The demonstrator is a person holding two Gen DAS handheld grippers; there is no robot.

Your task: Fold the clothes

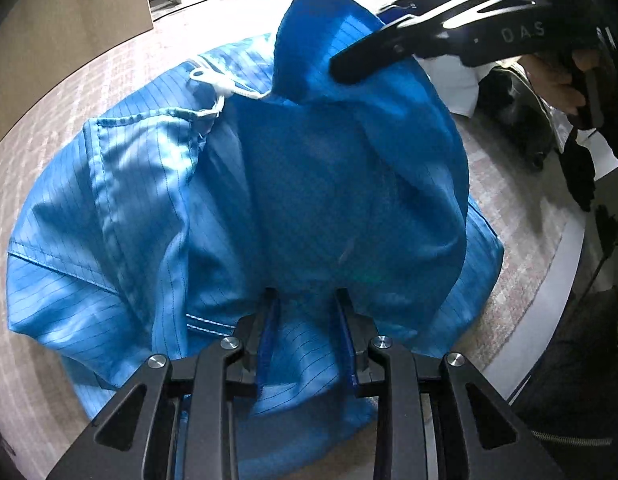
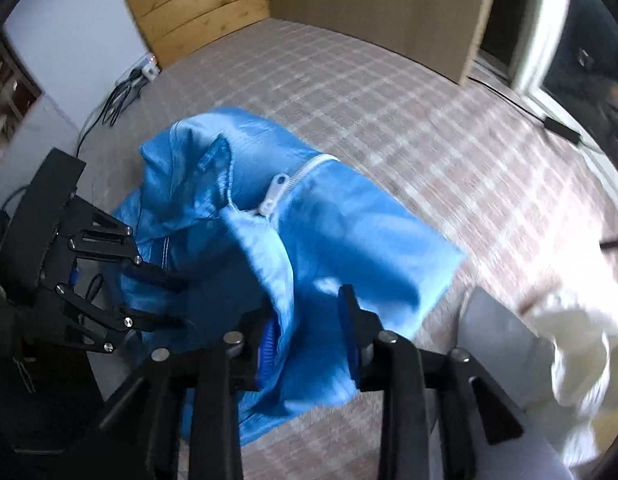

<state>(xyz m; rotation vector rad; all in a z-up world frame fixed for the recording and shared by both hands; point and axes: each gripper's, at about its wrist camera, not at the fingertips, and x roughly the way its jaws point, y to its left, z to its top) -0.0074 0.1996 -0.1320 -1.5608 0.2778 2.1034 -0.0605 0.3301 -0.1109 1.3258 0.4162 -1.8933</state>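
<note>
Gripping blue cloth between their jaws, the left gripper [image 1: 307, 312] and the right gripper [image 2: 309, 320] each held part of the jacket [image 1: 237, 200], which lay bunched on the checked bed [image 2: 389, 100], one flap raised; folding looked barely begun, with no neat folds showing.

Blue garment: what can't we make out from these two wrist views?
- Blue garment: its near hem, left wrist view, hidden behind the left gripper.
- Right gripper: whether its pads pinch the cloth, right wrist view, motion blur.
- White cloth: right wrist view, overexposed, cut by the edge.
</note>
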